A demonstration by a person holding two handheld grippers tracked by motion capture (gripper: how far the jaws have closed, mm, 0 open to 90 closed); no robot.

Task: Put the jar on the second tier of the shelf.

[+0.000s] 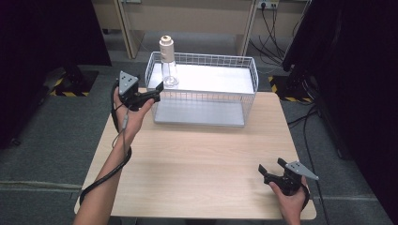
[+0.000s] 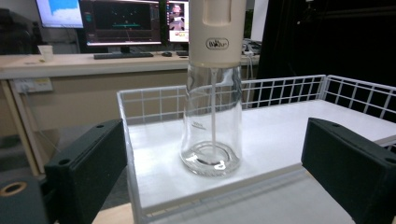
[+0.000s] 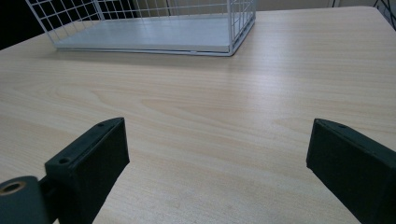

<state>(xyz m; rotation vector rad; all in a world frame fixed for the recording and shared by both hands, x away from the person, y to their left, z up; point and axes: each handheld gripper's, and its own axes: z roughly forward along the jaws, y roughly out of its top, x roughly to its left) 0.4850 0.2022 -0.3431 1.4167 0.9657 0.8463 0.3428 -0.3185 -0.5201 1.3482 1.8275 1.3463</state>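
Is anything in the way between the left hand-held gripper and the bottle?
Nothing visible. The left hand-held gripper is open and faces the glass spray bottle standing on the wire rack's white top shelf. Only bare shelf lies between the jaws and the bottle.

The bottle [image 2: 214,93] carries a small oval brand mark on its cream top. Its letters are too blurred to read. The screens [image 2: 126,21] behind show no legible text.

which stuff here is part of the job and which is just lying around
In the job:
left gripper, open, aimed at the bottle
bottle, standing upright on the rack's upper shelf
rack

Lying about:
right gripper, open, low over the table
monitors, keyboard and cup behind
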